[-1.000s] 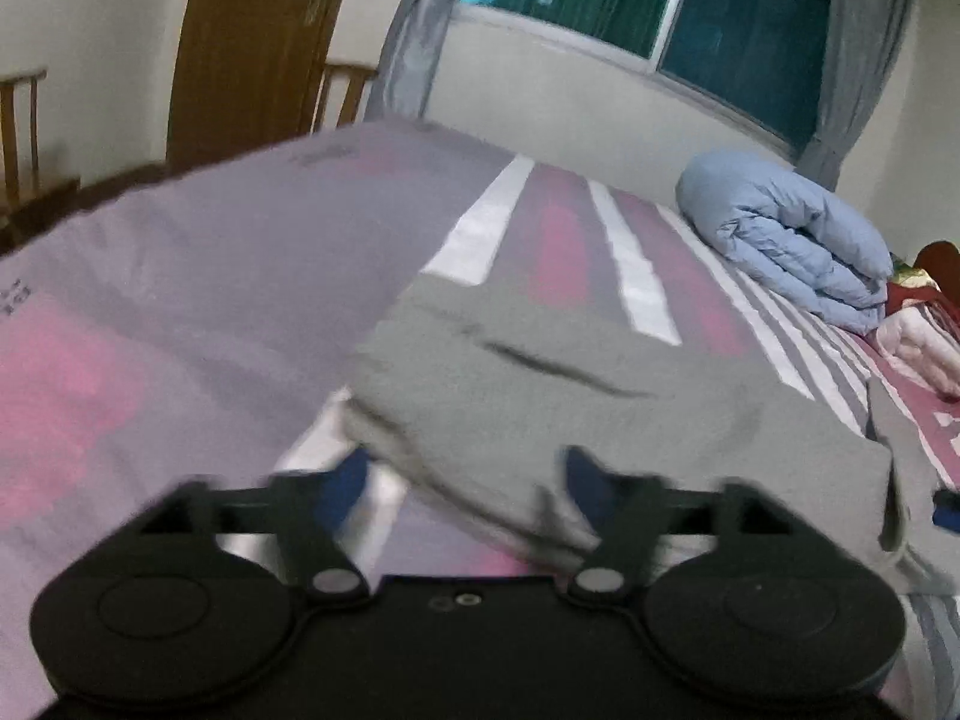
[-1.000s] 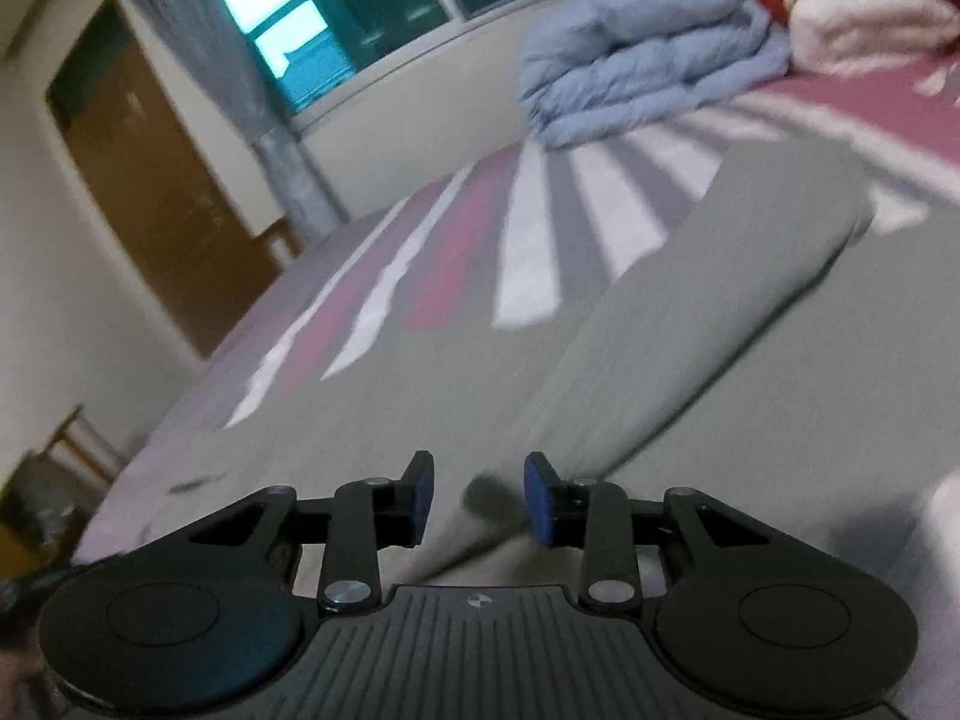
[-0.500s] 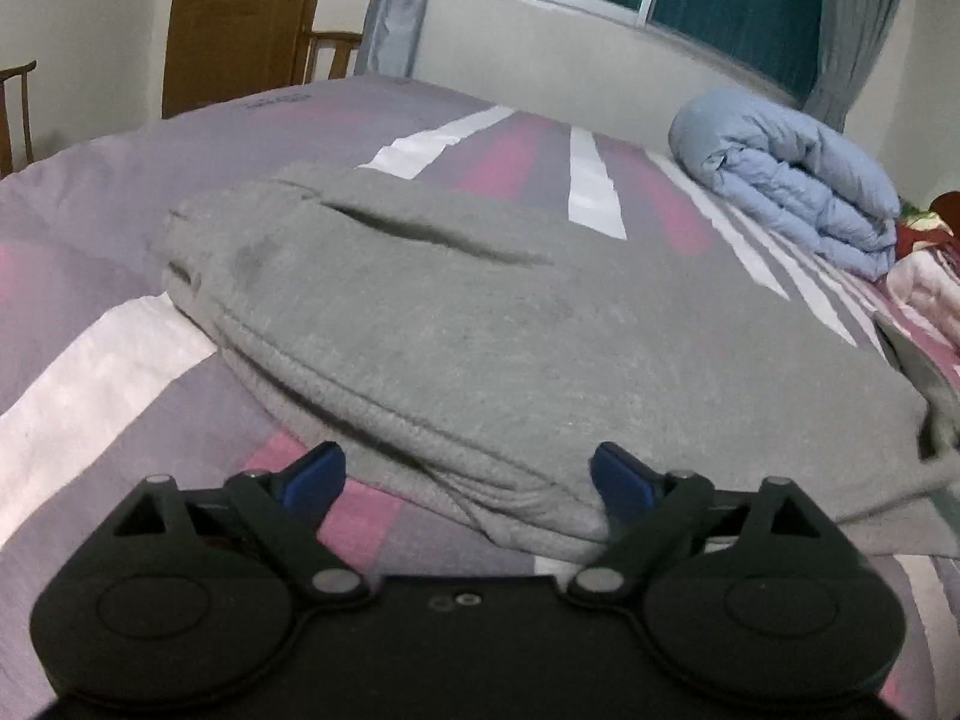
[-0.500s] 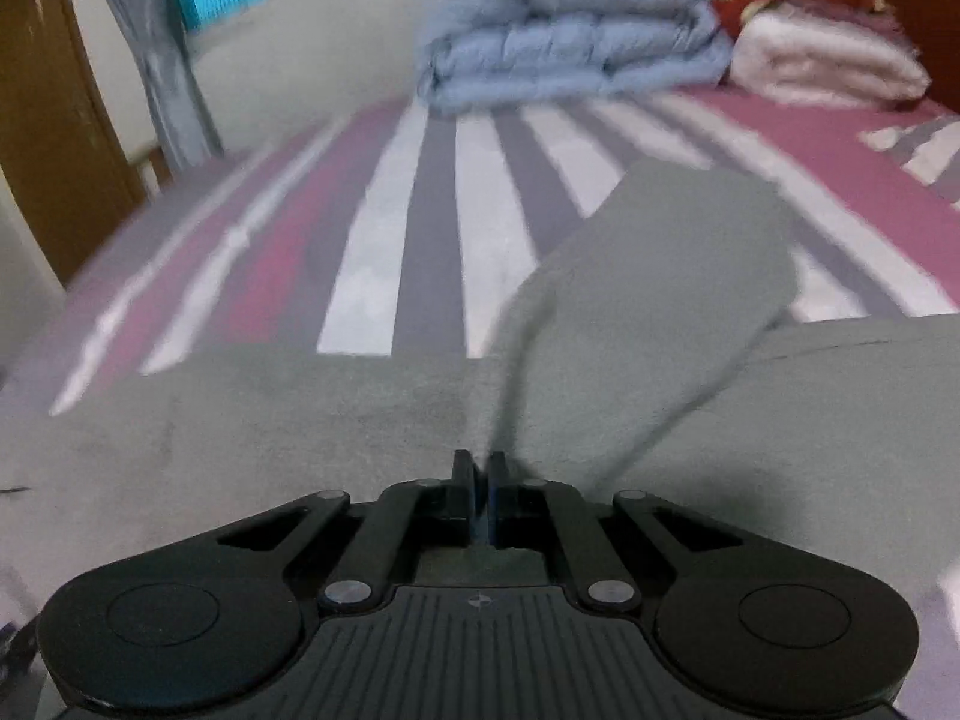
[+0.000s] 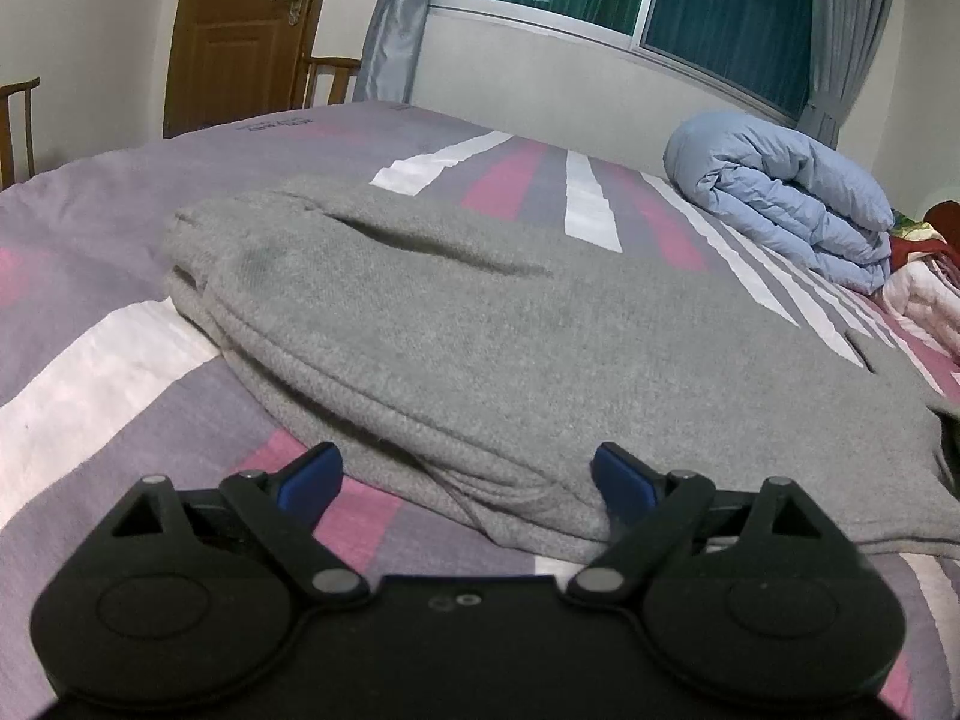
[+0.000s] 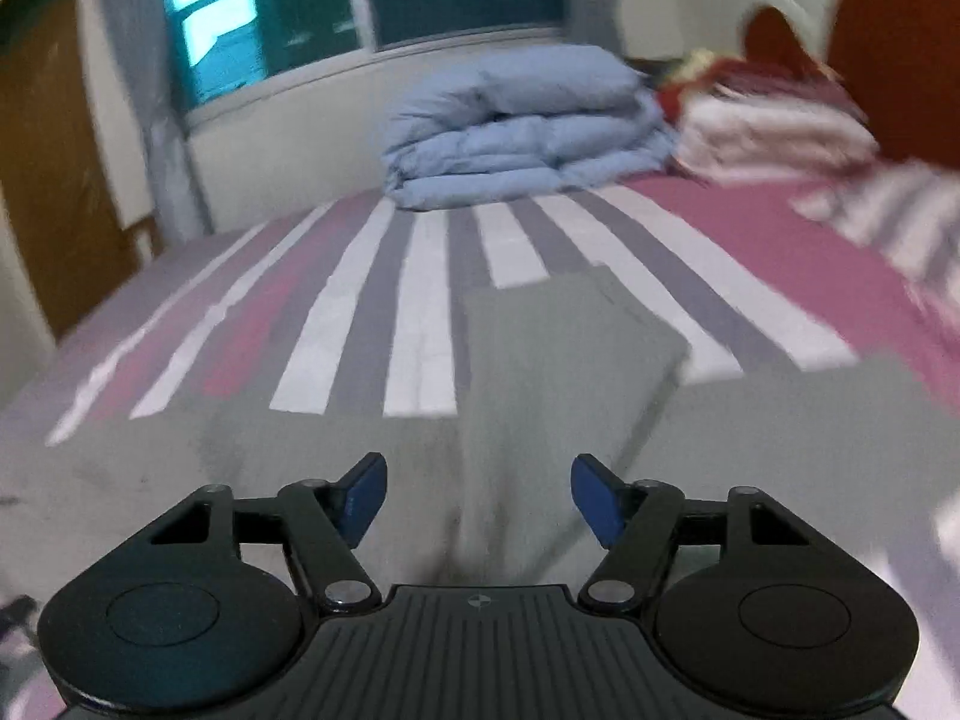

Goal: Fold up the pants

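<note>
Grey pants lie folded in layers on the striped bed sheet. My left gripper is open and low at their near folded edge, which lies between the blue fingers without being pinched. In the right wrist view the grey pants spread below, with one flap turned up toward the far side. My right gripper hovers over them; its jaws are opening, with fabric underneath but none pressed between the pads.
A rolled blue duvet sits at the far side of the bed, also the blue duvet in the right view. Pink and white bedding and a red headboard lie to the right. A wooden door and chairs stand beyond.
The left gripper dropped toward the pants' edge and spread wider, then held still. The right gripper shut on the grey fabric, then opened and let it go while rolling level.
</note>
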